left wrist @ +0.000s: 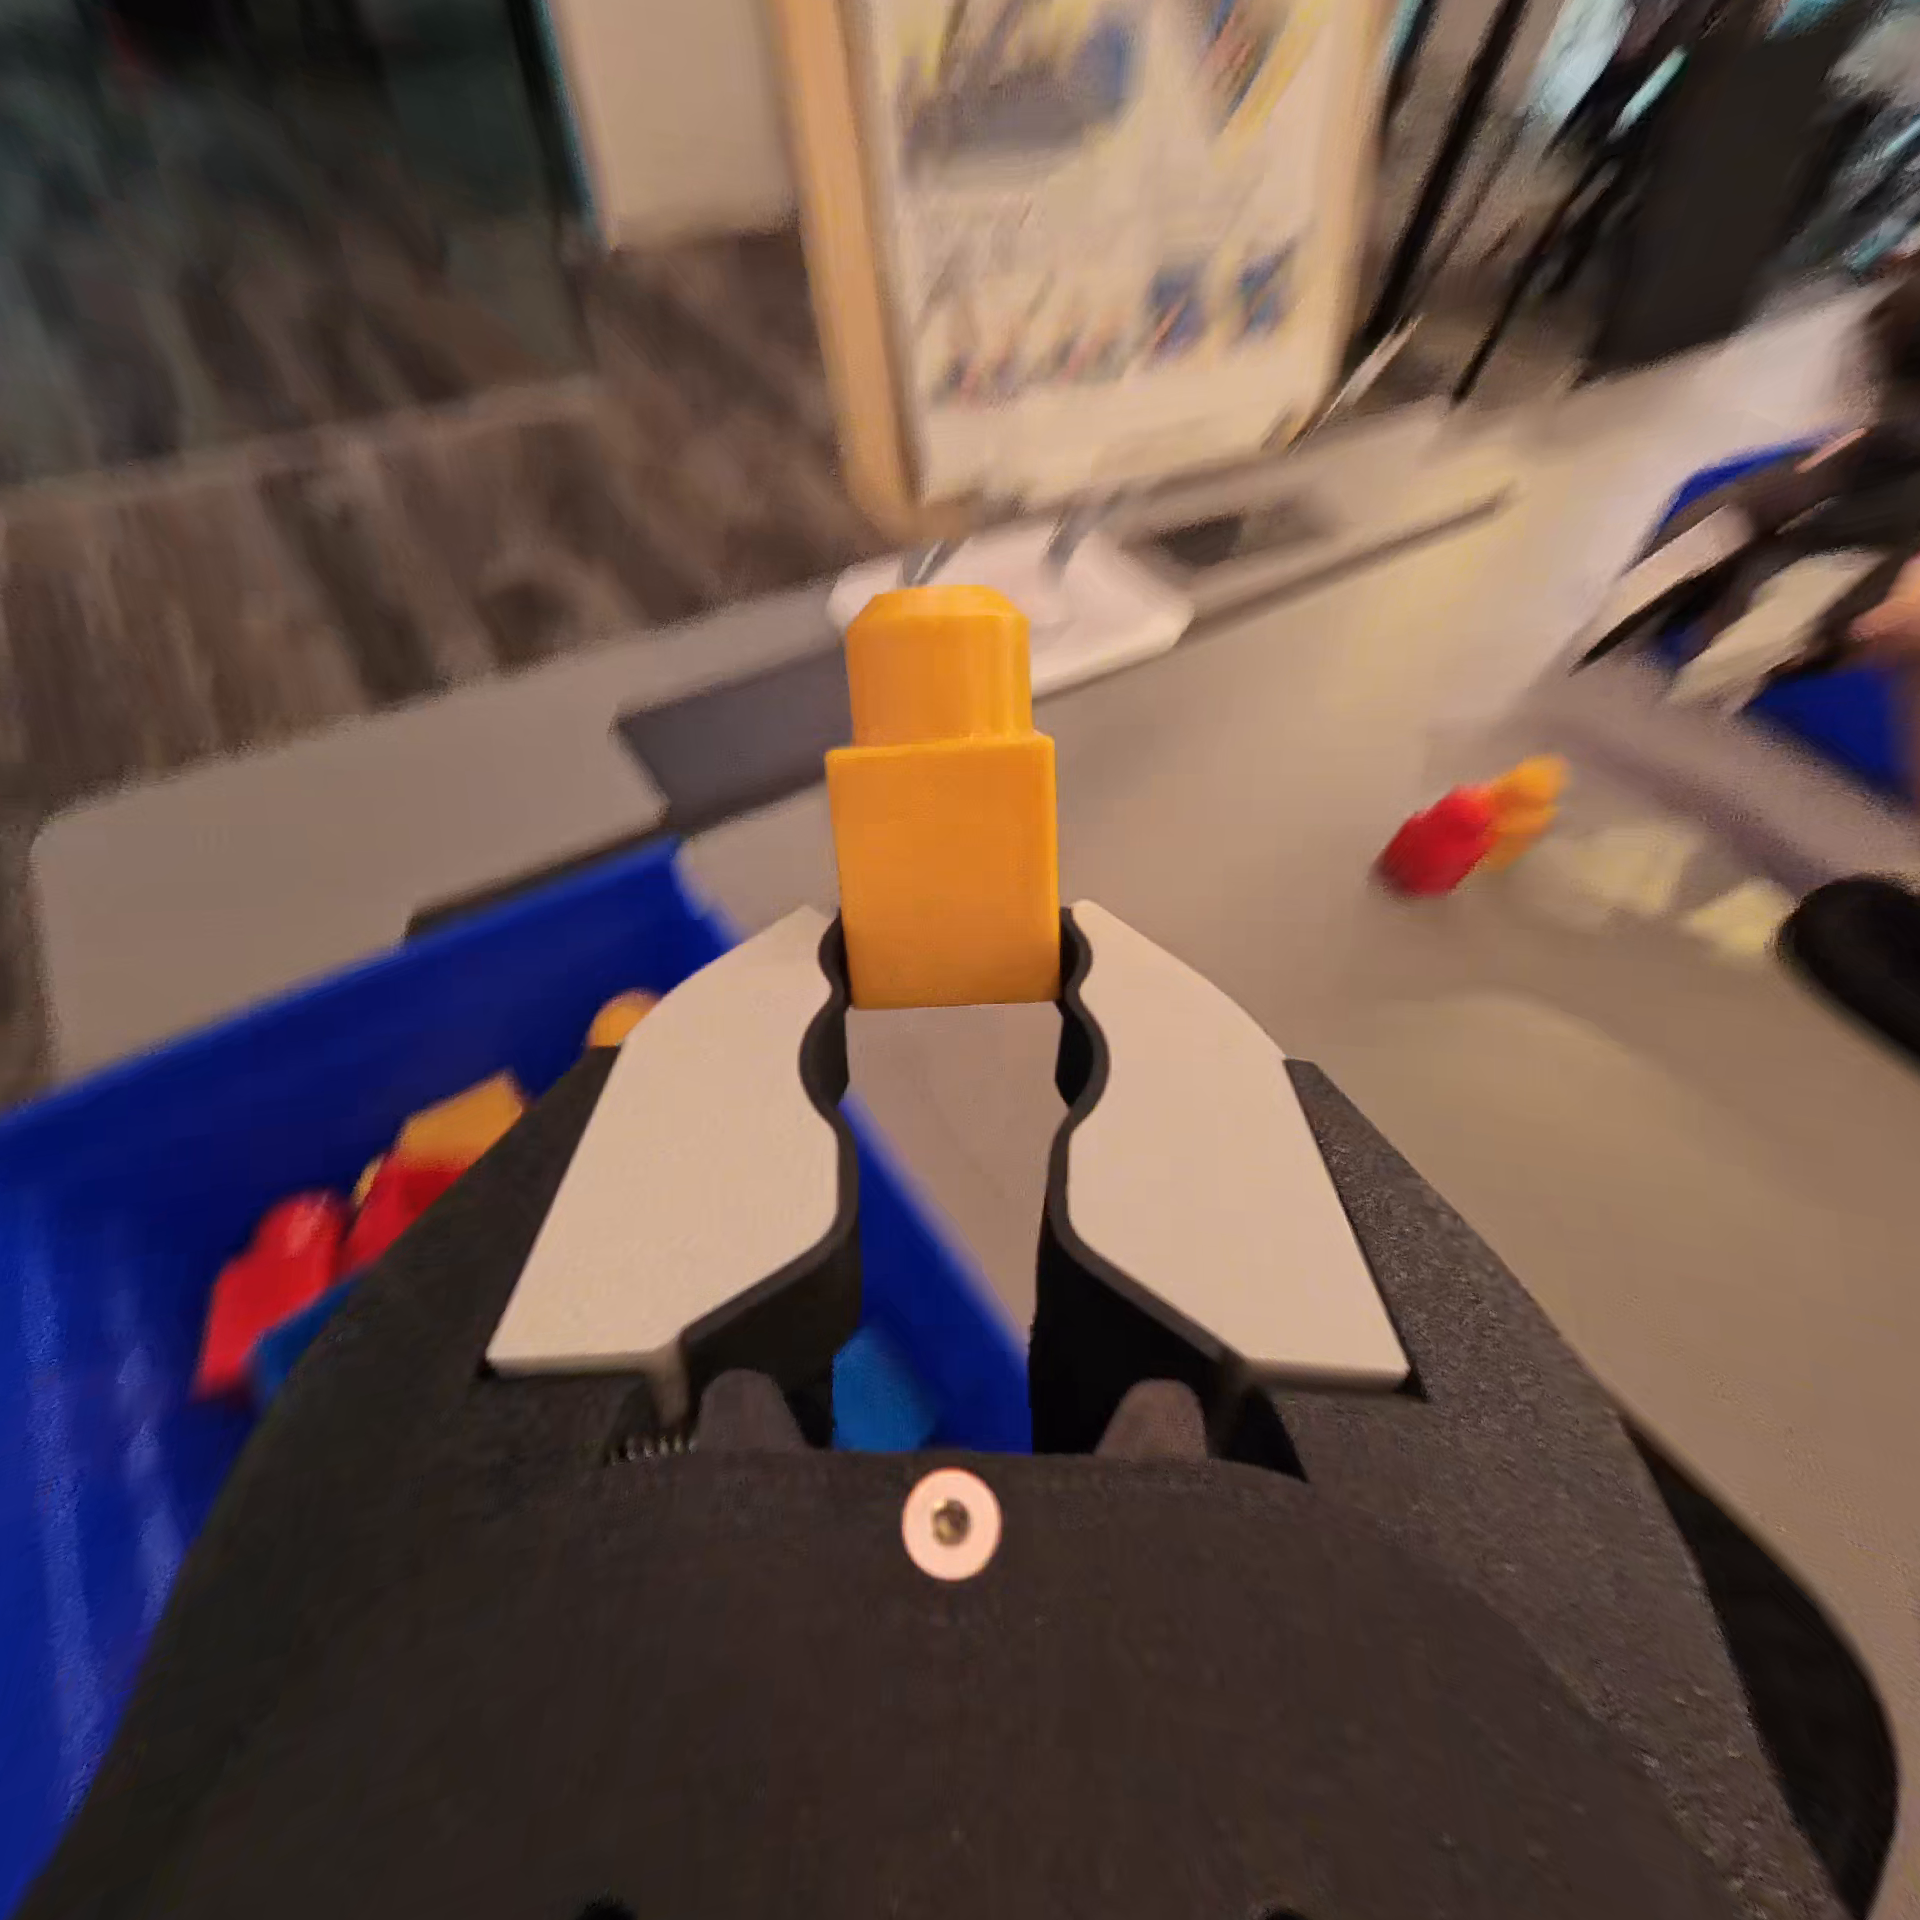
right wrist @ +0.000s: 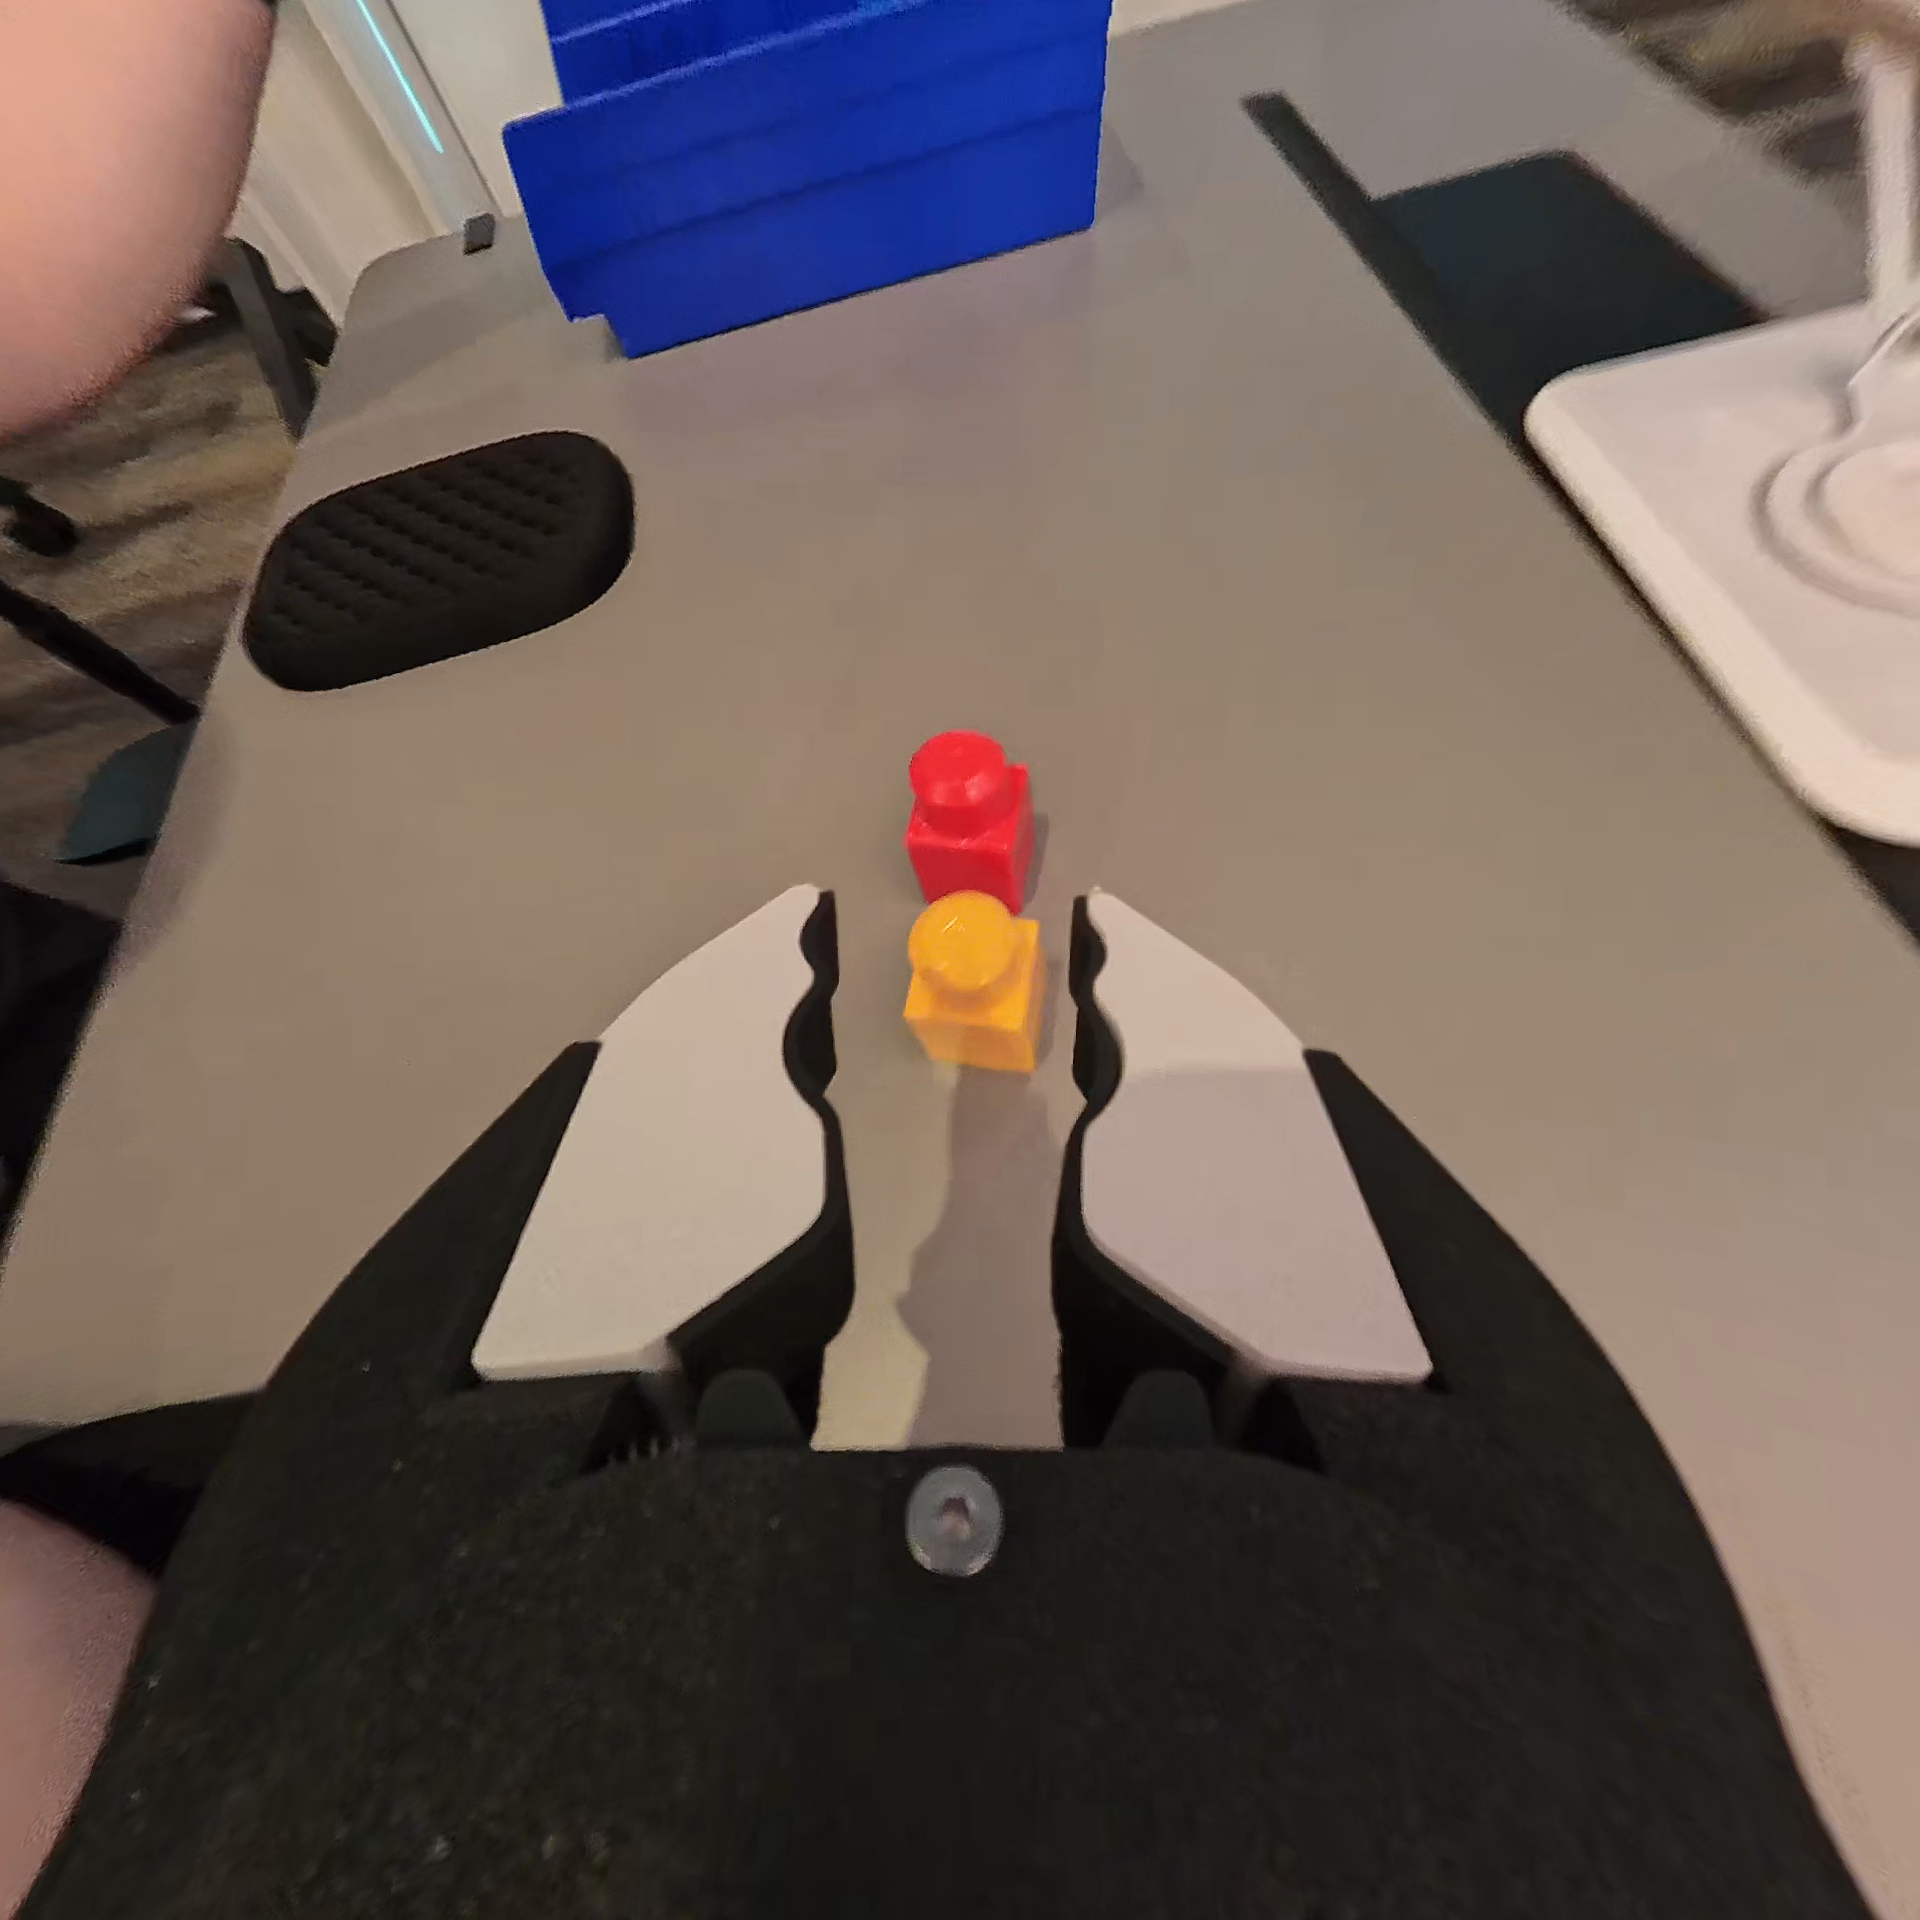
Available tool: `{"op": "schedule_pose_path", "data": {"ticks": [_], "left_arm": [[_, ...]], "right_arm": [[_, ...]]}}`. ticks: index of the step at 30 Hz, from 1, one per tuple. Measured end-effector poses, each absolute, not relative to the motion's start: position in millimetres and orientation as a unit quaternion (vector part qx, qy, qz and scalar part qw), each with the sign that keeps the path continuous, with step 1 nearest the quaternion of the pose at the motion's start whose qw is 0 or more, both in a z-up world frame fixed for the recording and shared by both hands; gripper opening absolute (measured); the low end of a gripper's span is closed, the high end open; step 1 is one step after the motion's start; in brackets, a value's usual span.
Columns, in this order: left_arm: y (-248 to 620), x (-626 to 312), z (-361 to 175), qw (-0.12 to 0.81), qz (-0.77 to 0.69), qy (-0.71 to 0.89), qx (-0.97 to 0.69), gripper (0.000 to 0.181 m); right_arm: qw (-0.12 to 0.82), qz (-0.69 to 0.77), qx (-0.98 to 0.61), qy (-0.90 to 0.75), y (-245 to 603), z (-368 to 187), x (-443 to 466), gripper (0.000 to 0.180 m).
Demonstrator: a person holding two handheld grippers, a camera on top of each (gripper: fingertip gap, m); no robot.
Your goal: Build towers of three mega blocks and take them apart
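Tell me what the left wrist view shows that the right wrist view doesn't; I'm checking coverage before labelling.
Only the left wrist view: the left hand-held gripper shut on an orange block, and red, orange and blue blocks inside a blue bin.

Only the right wrist view: the right hand-held gripper open around the table's orange block, and a white base.

Both: the red block beside that orange block on the grey table.

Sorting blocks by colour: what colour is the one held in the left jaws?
Orange block; clearest in the left wrist view.
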State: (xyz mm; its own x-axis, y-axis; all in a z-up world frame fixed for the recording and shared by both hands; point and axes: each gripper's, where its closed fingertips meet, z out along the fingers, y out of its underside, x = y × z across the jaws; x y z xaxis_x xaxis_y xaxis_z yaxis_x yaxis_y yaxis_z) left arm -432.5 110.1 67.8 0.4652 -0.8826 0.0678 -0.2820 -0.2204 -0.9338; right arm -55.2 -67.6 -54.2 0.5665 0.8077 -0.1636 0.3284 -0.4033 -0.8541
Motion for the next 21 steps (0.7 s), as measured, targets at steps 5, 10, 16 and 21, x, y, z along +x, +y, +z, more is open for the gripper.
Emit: {"op": "schedule_pose_path", "data": {"ticks": [5,10,16,21], "left_arm": [[45,-364,145,0.570,-0.459,0.403,-0.550,0.037],[12,-286,158,0.531,-0.526,0.441,-0.496,0.037],[1,-228,172,0.518,-0.580,0.440,-0.449,0.036],[-3,-204,153,0.473,-0.613,0.451,-0.445,0.036]], "right_arm": [[0.398,0.305,-0.795,-0.341,-77,-58,-48,0.046],[0.377,0.291,-0.795,-0.376,-80,-71,-65,0.054],[0.290,0.253,-0.834,-0.396,-72,-113,-76,0.056],[0.251,0.226,-0.849,-0.407,-67,-135,-78,0.052]]}}
